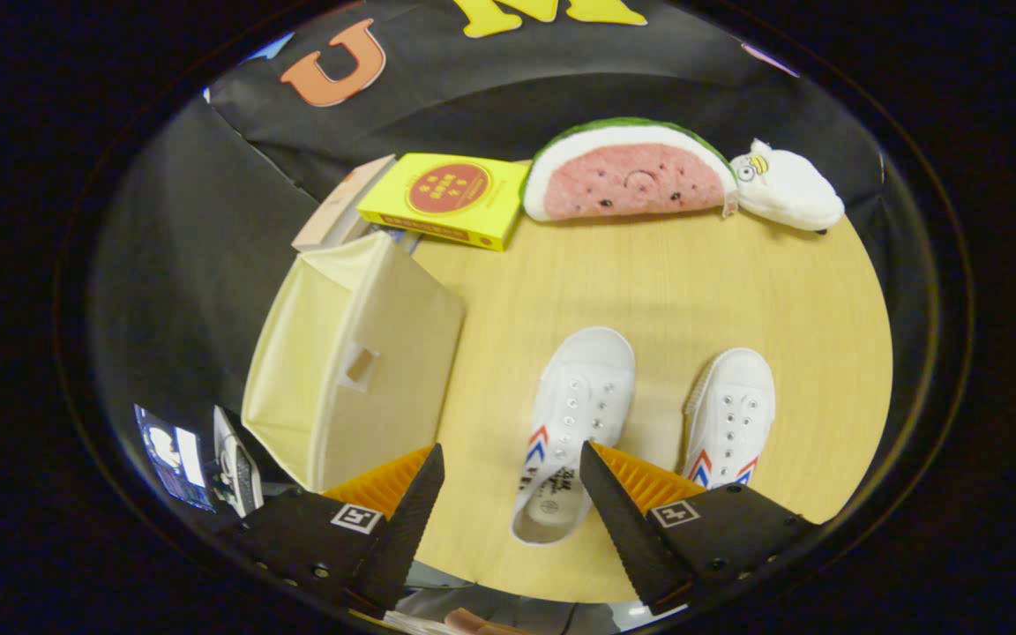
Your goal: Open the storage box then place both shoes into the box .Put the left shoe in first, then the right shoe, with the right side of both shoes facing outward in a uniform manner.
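A cream fabric storage box (358, 362) stands on the round wooden table (693, 282), to the left of the fingers, with a small cut-out handle in the side facing me and its flap lifted. Two white canvas shoes with red and blue stripes lie toes away from me: the left shoe (574, 414) sits between and just beyond the fingertips, and the right shoe (731, 419) lies past the right finger. My gripper (512, 463) hovers open above the table with nothing between its fingers.
At the table's far side lie a yellow box (446, 198) on a tan book (340, 207), a watermelon-slice plush (627, 172) and a small white plush (786, 188). A screen (173, 454) glows beyond the table's left edge.
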`<state>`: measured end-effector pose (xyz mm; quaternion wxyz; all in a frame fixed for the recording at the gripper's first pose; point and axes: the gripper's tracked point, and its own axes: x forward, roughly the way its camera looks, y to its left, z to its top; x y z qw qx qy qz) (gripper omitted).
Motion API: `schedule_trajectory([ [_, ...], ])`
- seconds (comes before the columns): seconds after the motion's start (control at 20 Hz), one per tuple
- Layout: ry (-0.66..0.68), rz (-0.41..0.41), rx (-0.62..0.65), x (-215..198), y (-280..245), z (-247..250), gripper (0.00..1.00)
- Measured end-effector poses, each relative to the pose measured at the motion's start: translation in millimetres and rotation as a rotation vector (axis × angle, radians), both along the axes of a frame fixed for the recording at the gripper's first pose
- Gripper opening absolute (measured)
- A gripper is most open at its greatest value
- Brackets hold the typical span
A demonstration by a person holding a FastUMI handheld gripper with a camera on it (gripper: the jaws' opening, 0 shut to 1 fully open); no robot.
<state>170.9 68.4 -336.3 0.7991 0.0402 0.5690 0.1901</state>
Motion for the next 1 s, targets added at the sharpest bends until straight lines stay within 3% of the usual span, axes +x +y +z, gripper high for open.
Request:
schedule_trajectory([
  [0.2,0.044,0.018,-0.114,-6,-25,-46,0.93],
  [0.4,0.1,-0.038,-0.15,-4,-37,-78,0.82],
  [0.6,0.109,-0.048,-0.135,5,-33,-97,0.49],
  [0.7,0.151,-0.065,-0.065,4,-21,-96,0.33],
  [0.85,0.203,-0.104,0.014,1,-19,-100,0.02],
  [1.0,0.254,-0.122,0.141,-2,-23,-92,0.02],
])
